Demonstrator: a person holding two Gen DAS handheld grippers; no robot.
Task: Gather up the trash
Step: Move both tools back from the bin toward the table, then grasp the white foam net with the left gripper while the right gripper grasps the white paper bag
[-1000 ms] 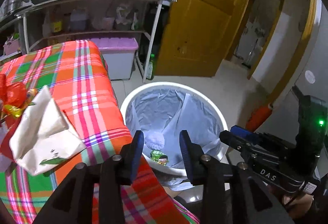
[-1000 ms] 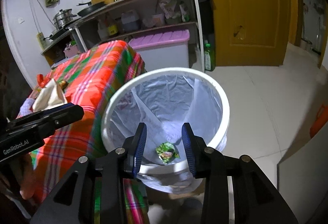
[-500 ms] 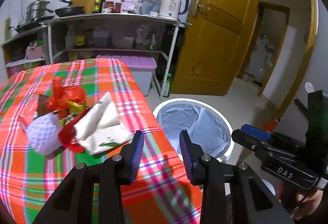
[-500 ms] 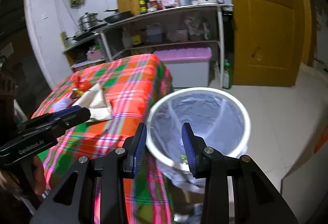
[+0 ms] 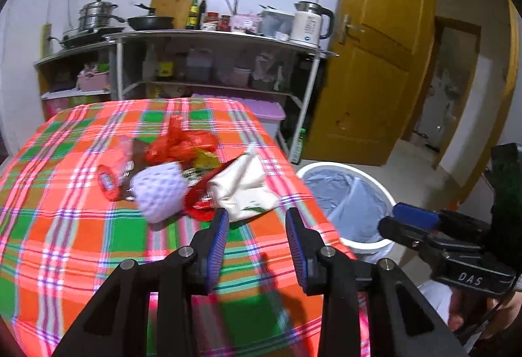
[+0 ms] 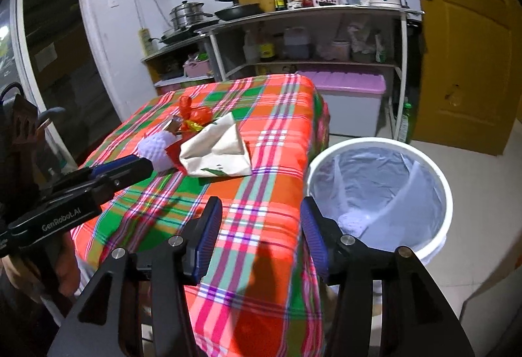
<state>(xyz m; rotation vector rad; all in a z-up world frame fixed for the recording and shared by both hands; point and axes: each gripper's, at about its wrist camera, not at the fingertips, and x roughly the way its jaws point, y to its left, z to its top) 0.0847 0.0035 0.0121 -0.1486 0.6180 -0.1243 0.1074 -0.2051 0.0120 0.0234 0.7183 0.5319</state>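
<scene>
Right wrist: right tongs (image 6: 261, 226) just widened, empty, over tablecloth (image 6: 261, 145).

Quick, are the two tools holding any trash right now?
Left tool: open, holding nothing.
Right tool: open, just been opening wider, nothing between its jaws.

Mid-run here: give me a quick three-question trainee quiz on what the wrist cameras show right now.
1. True or false: the right gripper holds trash between its fingers.
2. Which lies nearest the white lined trash bin: (a) cream crumpled paper bag, (b) white foam fruit net, (c) red plastic wrappers?
3. What covers the table?

Key: 1 false, both grippers are empty; 2 (a); 3 an orange, green and pink plaid tablecloth.
</scene>
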